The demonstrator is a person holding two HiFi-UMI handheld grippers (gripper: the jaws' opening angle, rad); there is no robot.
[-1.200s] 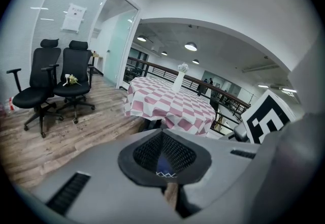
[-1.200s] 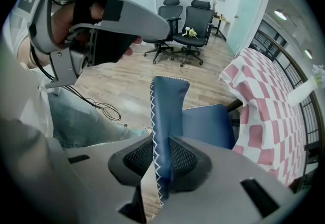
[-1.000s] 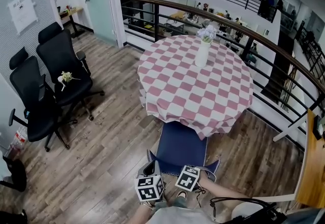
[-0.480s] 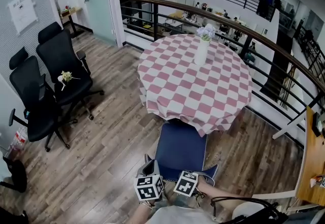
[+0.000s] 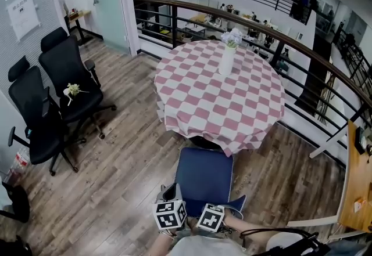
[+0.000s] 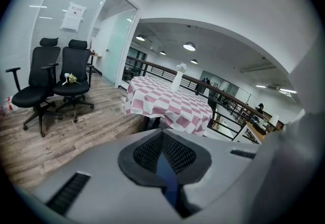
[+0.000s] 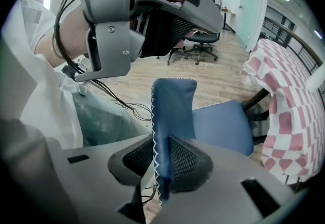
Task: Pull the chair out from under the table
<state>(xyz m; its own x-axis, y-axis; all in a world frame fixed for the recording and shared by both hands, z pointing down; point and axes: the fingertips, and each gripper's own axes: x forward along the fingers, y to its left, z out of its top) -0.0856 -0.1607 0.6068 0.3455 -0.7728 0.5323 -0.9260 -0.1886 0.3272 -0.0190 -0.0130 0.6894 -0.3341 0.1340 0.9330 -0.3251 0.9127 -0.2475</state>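
Note:
A blue chair stands at the near side of the round table with its pink-and-white checked cloth; most of the seat shows outside the cloth's hem. In the head view both grippers sit on the top of its backrest, side by side: left gripper, right gripper. The left gripper view shows the left gripper shut on a thin fold of blue backrest fabric. My right gripper is shut on the blue backrest edge, with the seat beyond it.
A white vase of flowers stands on the table. Two black office chairs are at the left on the wood floor. A curved railing runs behind the table. A wooden desk edge is at the right, and cables lie near my feet.
The chair has slid toward me, out from under the tablecloth, so more of the seat shows. Both grippers have come back with the backrest.

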